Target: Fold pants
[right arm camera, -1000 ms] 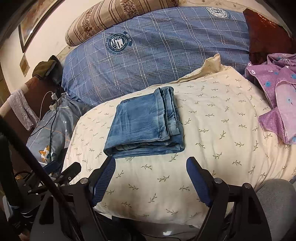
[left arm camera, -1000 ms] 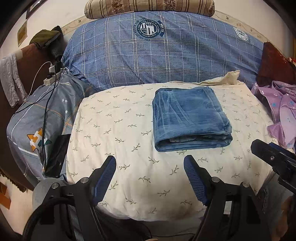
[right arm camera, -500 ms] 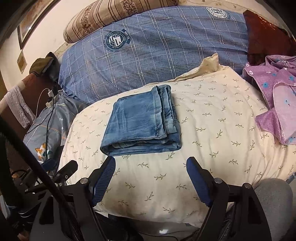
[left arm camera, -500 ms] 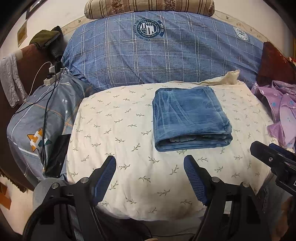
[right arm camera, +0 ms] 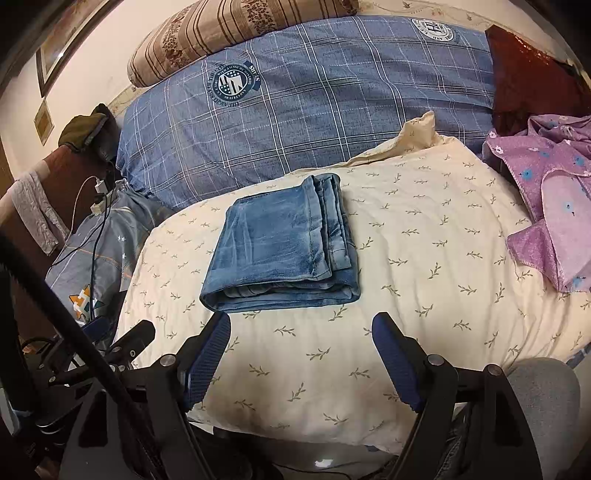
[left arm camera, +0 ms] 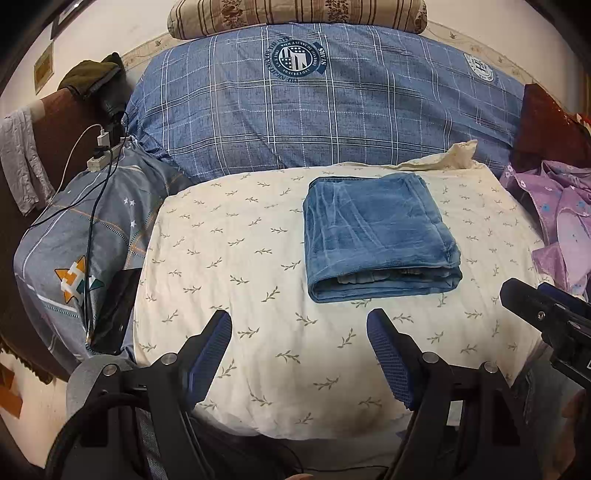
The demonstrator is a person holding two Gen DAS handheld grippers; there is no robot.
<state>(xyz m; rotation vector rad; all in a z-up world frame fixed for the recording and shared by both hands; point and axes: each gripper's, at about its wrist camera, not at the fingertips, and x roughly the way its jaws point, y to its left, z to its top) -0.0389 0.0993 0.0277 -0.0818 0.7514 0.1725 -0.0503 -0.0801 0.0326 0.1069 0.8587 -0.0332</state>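
Observation:
The blue denim pants (left arm camera: 376, 236) lie folded into a compact rectangle on the cream leaf-print cushion (left arm camera: 229, 266). They also show in the right wrist view (right arm camera: 284, 254), left of centre. My left gripper (left arm camera: 299, 325) is open and empty, held back from the pants near the cushion's front edge. My right gripper (right arm camera: 301, 328) is open and empty, just short of the folded edge. The right gripper's body shows at the right edge of the left wrist view (left arm camera: 546, 314).
A blue plaid duvet (left arm camera: 332, 110) is piled behind the cushion, with a striped pillow (left arm camera: 295, 14) on top. Purple floral cloth (right arm camera: 554, 214) lies to the right. A charger, cables (left arm camera: 99, 147) and a dark phone (left arm camera: 114, 314) lie on the left.
The right wrist view has shifted slightly, so the pants sit a little further left in it. The left gripper and the pants have not moved. Both grippers stay open.

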